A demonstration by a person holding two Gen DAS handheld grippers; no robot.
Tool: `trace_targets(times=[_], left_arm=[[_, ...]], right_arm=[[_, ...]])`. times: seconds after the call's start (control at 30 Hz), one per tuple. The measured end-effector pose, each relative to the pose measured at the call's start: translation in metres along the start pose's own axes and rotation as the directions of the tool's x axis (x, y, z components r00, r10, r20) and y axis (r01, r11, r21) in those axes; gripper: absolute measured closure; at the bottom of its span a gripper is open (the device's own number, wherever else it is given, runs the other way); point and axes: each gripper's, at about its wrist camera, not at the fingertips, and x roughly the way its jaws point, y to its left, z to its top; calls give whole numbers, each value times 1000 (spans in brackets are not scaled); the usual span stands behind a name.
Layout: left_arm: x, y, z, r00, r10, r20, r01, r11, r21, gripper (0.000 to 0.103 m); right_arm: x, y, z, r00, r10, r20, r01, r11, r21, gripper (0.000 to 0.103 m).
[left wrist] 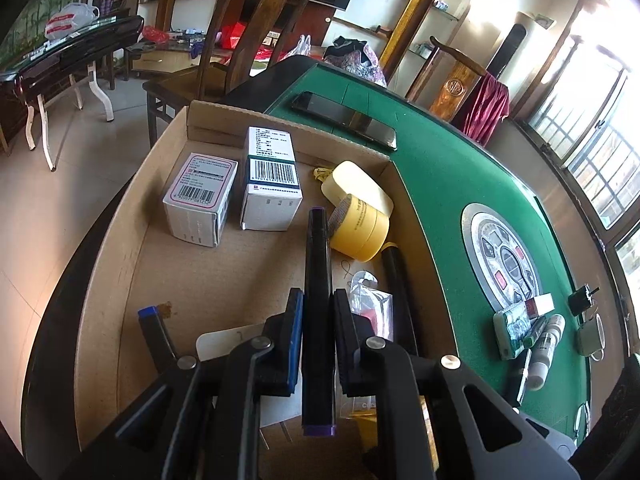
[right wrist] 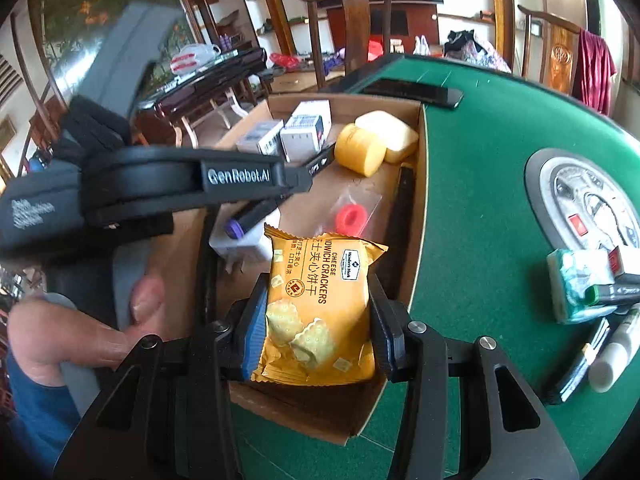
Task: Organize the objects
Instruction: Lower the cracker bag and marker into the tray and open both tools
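A shallow cardboard box (left wrist: 120, 264) lies on the green table (left wrist: 448, 184). My left gripper (left wrist: 316, 308) is shut on a black marker with purple ends (left wrist: 318, 264), held over the box. In the right wrist view my right gripper (right wrist: 318, 300) is shut on a yellow cheese cracker packet (right wrist: 320, 304), over the near end of the cardboard box (right wrist: 312, 420). The left gripper (right wrist: 304, 172) reaches in from the left there, with the marker's purple end (right wrist: 234, 229) showing below it. Two white cartons (left wrist: 200, 196), a yellow tape roll (left wrist: 360, 228) and a bagged red ring (right wrist: 347, 218) lie inside.
A black phone (left wrist: 344, 118) lies on the felt behind the box. Right of the box sit a round control panel (left wrist: 504, 256), a tissue pack (left wrist: 514, 330), a white tube (left wrist: 546, 354) and a padlock (left wrist: 590, 336). Wooden chairs (left wrist: 256, 40) stand beyond the table. A person's hand (right wrist: 120, 328) holds the left tool.
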Motion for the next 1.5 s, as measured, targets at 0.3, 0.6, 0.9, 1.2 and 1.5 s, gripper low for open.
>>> trace_targets(times=[0.3,0.6,0.9,1.2,1.5], left_arm=[[4,-5,-1,1000,-7,-21,8,1000,21,90],[3,-3,1,1000,-12,-17,12,1000,5,89],[2,-5,0,999,-46,-19,46,999,3,89],[0,-5,2,998,-57,-12,57,998,-1,89],[-4,-8,2,997,-79,8,79,997,9,89]], right_arm=[[7,3,-1,999,-34,7,34,999,-32,58],[5,12,-5,997,-71,7,72,994,-78,57],[-1,14,-8,998,-64,0,63,994,-90,56],[-15,10,-10,998,-41,36,43,997,-58,47],[-47,-9,-7,991,-9,131,10,1000,-10,44]])
